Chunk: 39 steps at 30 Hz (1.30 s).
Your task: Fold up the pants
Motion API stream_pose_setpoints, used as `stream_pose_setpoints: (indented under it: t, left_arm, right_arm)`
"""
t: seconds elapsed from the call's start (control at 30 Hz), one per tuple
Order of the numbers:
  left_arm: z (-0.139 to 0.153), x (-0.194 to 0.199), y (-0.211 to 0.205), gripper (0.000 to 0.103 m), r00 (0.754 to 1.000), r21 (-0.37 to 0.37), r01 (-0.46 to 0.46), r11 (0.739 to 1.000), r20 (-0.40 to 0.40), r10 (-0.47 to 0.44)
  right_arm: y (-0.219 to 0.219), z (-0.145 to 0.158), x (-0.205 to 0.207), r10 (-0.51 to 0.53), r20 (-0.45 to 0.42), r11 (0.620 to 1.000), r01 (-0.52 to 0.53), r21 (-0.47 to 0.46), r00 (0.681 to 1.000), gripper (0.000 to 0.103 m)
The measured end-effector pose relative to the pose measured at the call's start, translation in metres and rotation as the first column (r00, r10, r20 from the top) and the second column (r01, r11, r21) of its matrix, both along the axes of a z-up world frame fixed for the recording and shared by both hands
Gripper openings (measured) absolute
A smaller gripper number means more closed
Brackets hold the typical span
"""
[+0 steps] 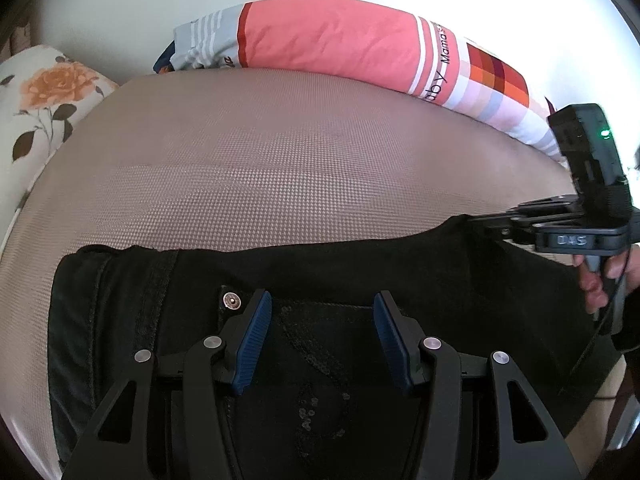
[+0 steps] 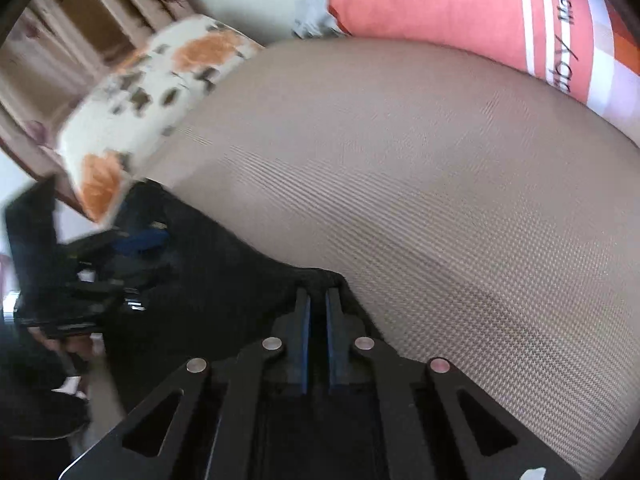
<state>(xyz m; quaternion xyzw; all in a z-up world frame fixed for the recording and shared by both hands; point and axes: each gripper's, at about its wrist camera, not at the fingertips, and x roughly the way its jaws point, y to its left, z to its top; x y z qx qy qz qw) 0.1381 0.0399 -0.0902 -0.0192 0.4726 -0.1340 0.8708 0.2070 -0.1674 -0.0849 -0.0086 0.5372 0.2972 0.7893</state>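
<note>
Black pants (image 1: pixel 320 264) lie spread across a beige mesh mat (image 1: pixel 260 168), with a metal button (image 1: pixel 231 301) near the waistband. My left gripper (image 1: pixel 322 300) is open just above the fabric beside the button; its blue pads (image 1: pixel 256 340) stand wide apart with nothing pinched. In the right wrist view the right gripper (image 2: pixel 318 296) is shut on the far edge of the pants (image 2: pixel 224 264). From the left wrist view that gripper (image 1: pixel 476 219) reaches in from the right, at the pants' upper right corner. A hand (image 1: pixel 596 280) holds its handle.
A coral and patchwork pillow (image 1: pixel 332 40) lies along the back of the mat against a white wall. A floral pillow (image 1: pixel 44 92) sits at the left. Wooden furniture (image 2: pixel 80 20) stands beyond it. The blurred left gripper (image 2: pixel 132 248) shows in the right wrist view.
</note>
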Motion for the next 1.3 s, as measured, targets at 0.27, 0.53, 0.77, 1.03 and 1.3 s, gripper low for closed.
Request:
stream_pose_setpoints:
  t: [0.27, 0.53, 0.77, 1.03, 1.3]
  left_arm:
    - [0.007, -0.005, -0.008, 0.054, 0.999, 0.042, 0.009, 0.999, 0.041, -0.011]
    - [0.035, -0.004, -0.067, 0.054, 0.974, 0.058, 0.188, 0.98, 0.115, -0.194]
    - [0.018, 0.026, -0.129, 0.024, 0.947, -0.034, 0.32, 0.947, 0.051, -0.318]
    - [-0.015, 0.054, -0.14, 0.013, 0.953, -0.051, 0.302, 0.952, -0.007, -0.303]
    - [-0.006, 0.016, -0.129, 0.013, 0.948, -0.015, 0.319, 0.948, 0.0, -0.319]
  right_arm:
    - [-0.01, 0.024, -0.009, -0.107, 0.045, 0.994, 0.106, 0.013, 0.993, 0.016]
    - [-0.061, 0.051, -0.07, -0.278, 0.138, 0.953, 0.291, -0.085, 0.951, 0.021]
    - [-0.073, 0.022, -0.097, -0.375, 0.149, 0.903, 0.397, -0.164, 0.915, 0.022]
    - [-0.083, 0.009, -0.101, -0.415, 0.221, 0.856, 0.461, -0.234, 0.882, 0.021]
    - [-0.119, 0.022, -0.121, -0.487, 0.229, 0.825, 0.53, -0.198, 0.843, 0.026]
